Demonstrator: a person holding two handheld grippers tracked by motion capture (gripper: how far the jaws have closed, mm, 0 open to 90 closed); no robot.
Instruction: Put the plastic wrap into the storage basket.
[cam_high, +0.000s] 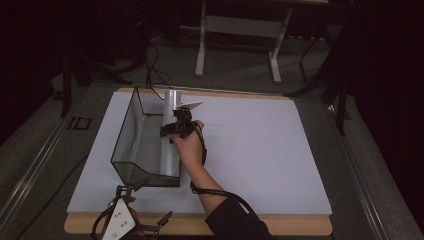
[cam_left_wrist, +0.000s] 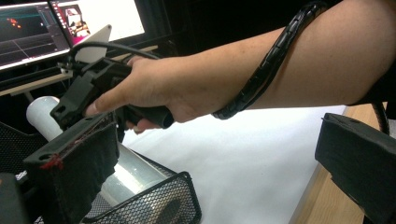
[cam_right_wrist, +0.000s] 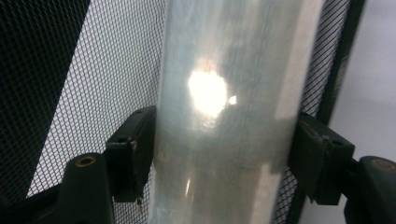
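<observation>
Left hand-held gripper (cam_high: 144, 204): nearest, at the front edge of the bench (cam_high: 260, 150), just short of the basket; jaws wide apart with nothing between them. Best kept parked there, clear of the working arm.

Mesh basket (cam_high: 125, 131): long, black, standing lengthwise on the white sheet. Light and likely to slide if nudged, so no sideways push on its wall.

Roll (cam_right_wrist: 233, 56): shiny cylinder inside the basket along its right-hand wall, near end low at the front corner, far end raised and poking out past the far rim. Tilted, not flat.

Right hand-held gripper (cam_right_wrist: 219, 156): straddling the roll about mid-length from above, a pad against each side; closed on the roll, though the hold looks light.

Step in hand: by the look of it, settling the roll into the basket.

Doing it well: keep the pads square across the roll, not slanted; lower until the weight sits on the basket floor and far rim; spread the jaws fully before lifting straight up, so neither pad drags the slick surface or catches the mesh.

Risk: smooth wrap slipping or rolling against the wall if let go while tilted.

Right hand (cam_high: 189, 147): above the basket's right wall; wrist best held steady.
</observation>
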